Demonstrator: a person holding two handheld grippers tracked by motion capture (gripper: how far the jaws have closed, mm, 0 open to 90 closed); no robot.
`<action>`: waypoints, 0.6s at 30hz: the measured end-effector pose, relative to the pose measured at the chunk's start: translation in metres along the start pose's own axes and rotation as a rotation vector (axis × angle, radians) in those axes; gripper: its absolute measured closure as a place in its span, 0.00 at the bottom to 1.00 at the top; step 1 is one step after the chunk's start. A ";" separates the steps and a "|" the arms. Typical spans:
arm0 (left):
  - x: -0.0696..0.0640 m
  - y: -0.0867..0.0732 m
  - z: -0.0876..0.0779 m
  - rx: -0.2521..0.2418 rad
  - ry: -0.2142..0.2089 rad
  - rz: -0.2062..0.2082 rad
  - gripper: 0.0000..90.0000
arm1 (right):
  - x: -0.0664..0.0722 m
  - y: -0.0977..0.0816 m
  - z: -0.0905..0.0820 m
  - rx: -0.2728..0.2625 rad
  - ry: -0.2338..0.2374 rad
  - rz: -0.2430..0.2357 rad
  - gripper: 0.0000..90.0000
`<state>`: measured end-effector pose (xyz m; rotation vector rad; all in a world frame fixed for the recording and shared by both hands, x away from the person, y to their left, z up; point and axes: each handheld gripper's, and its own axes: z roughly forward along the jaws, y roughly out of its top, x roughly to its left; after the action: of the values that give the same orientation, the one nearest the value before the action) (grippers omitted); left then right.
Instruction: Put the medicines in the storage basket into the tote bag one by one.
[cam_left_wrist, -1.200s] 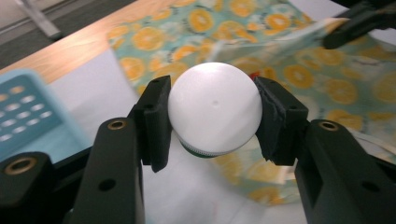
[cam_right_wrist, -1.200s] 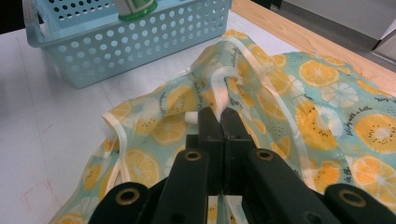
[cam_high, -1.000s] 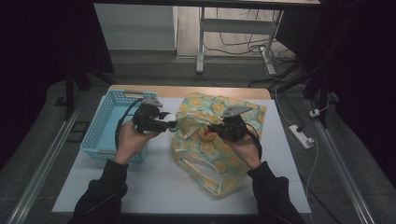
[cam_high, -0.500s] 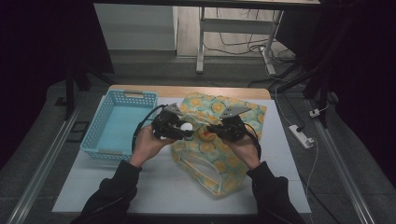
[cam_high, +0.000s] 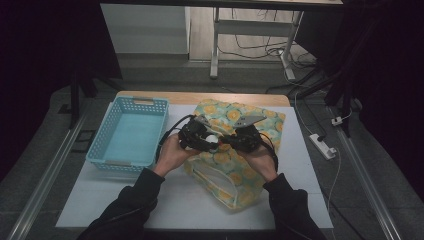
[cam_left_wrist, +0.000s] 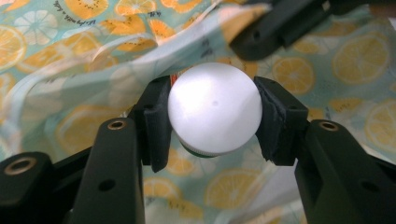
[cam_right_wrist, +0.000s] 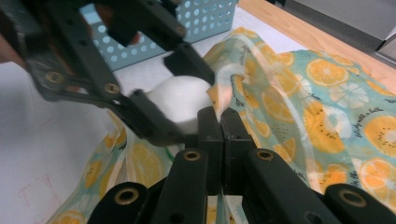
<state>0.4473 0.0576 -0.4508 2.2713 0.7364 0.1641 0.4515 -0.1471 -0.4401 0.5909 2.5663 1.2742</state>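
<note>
White-capped bottle held at the mouth of the citrus-print bag

My left hand-held gripper (cam_left_wrist: 212, 122) clamps the white-capped bottle (cam_left_wrist: 214, 114) just above the bag (cam_high: 231, 159) on the surface (cam_high: 125, 197); my right hand-held gripper (cam_right_wrist: 220, 120), jaws pinched together, holds the bag's rim. Both forearms reach forward, hands close together, beside the blue basket (cam_high: 129, 135).

A wooden table (cam_high: 150, 95) carries a white sheet (cam_high: 175, 205) that covers most of its top. On the sheet lie a light-blue perforated plastic basket (cam_high: 102, 159) at the left and, just beside it, an orange-slice-patterned bag (cam_high: 225, 175) spread across the middle.
</note>
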 end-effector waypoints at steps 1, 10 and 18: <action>0.000 0.001 0.003 0.003 0.002 0.001 0.55 | 0.001 0.000 0.001 0.002 -0.001 -0.002 0.99; 0.009 0.007 0.022 0.008 0.024 -0.009 0.56 | -0.001 0.000 -0.002 -0.013 -0.006 -0.003 0.99; 0.019 0.013 0.032 0.002 0.046 -0.022 0.55 | -0.002 0.001 -0.005 -0.024 -0.011 -0.001 0.99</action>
<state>0.4796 0.0413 -0.4669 2.2677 0.7852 0.2060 0.4518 -0.1511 -0.4356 0.5905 2.5385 1.2969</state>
